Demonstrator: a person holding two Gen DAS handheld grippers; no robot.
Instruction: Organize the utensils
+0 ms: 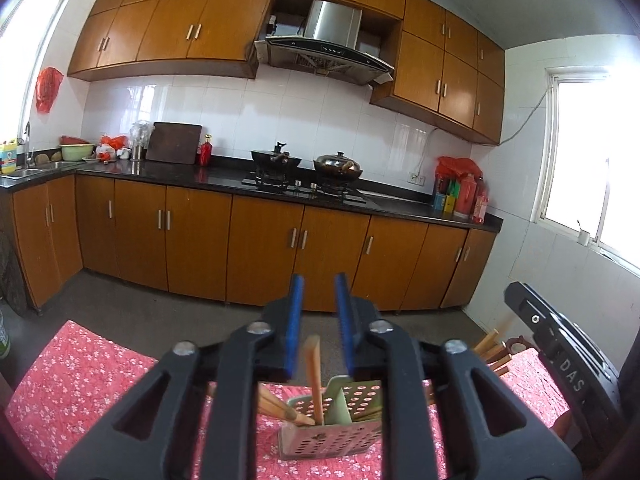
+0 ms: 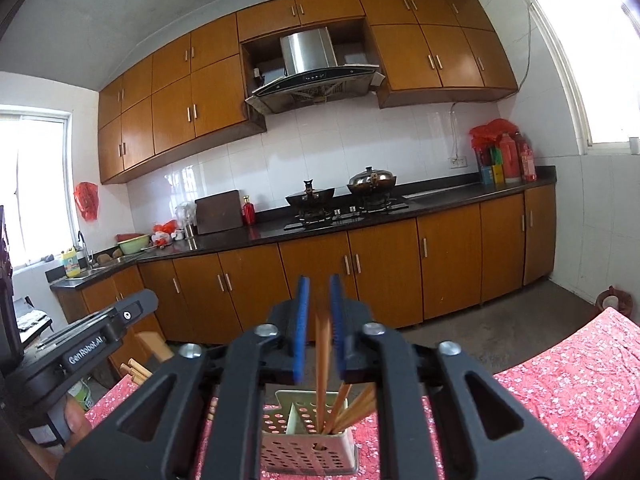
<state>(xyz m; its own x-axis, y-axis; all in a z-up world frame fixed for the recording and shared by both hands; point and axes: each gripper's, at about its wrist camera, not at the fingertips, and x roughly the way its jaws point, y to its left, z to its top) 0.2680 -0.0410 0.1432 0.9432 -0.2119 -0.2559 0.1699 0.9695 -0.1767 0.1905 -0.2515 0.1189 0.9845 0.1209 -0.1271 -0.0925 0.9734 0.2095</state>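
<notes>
A pale perforated utensil holder (image 1: 332,440) (image 2: 308,452) stands on a table with a red floral cloth (image 1: 80,380) (image 2: 560,392). Several wooden chopsticks (image 1: 276,406) (image 2: 356,408) lean inside it. My left gripper (image 1: 319,280) hovers over the holder. One upright chopstick (image 1: 314,376) rises between its blue pads, and a gap shows on both sides. My right gripper (image 2: 319,280) is also above the holder. Another upright chopstick (image 2: 322,360) stands between its pads without being pressed. Each view shows the other gripper's body at its edge.
More chopstick ends (image 1: 490,344) (image 2: 134,372) jut out near the table edge between the two grippers. A hand (image 2: 76,420) holds the left gripper's body. Beyond the table are grey floor, brown cabinets (image 1: 264,248), and a dark counter with two woks (image 1: 338,168).
</notes>
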